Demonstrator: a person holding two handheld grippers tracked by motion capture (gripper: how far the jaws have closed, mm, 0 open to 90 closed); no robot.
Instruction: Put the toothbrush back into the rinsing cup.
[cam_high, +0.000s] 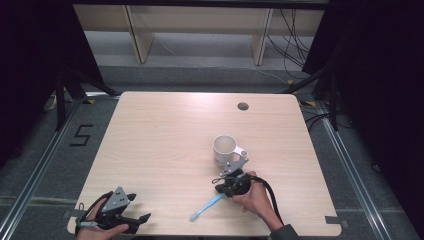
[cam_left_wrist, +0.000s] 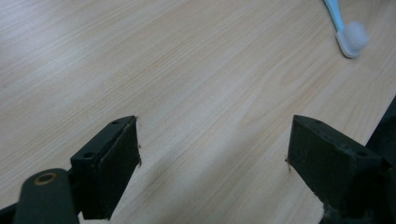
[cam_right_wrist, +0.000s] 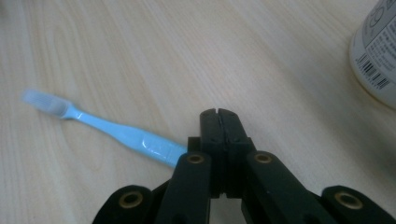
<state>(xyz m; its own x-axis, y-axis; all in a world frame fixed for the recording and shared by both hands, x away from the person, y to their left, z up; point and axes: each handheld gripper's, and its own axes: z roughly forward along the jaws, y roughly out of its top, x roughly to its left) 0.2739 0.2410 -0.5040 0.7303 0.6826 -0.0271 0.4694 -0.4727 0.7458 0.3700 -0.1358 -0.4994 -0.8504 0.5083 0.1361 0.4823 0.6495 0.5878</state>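
Pale wood covers the table (cam_high: 165, 130), seen from the high view with a white mug (cam_high: 224, 150) standing right of centre. Just below the mug, the right gripper (cam_high: 231, 182) lies low in a hand, and a light-blue toothbrush (cam_high: 206, 206) lies flat on the wood beside it, its head toward the near edge. The left gripper (cam_high: 131, 212) rests at the near left corner.

Left gripper view: its 2 jaws stand spread wide over bare wood, with the toothbrush head (cam_left_wrist: 352, 38) well apart at the upper right.

Right gripper view: the 2 jaws are pressed together, pinching nothing; the toothbrush (cam_right_wrist: 105, 128) lies just beside them on the left, its handle running under the gripper, and the mug (cam_right_wrist: 376, 51) is at the upper right.
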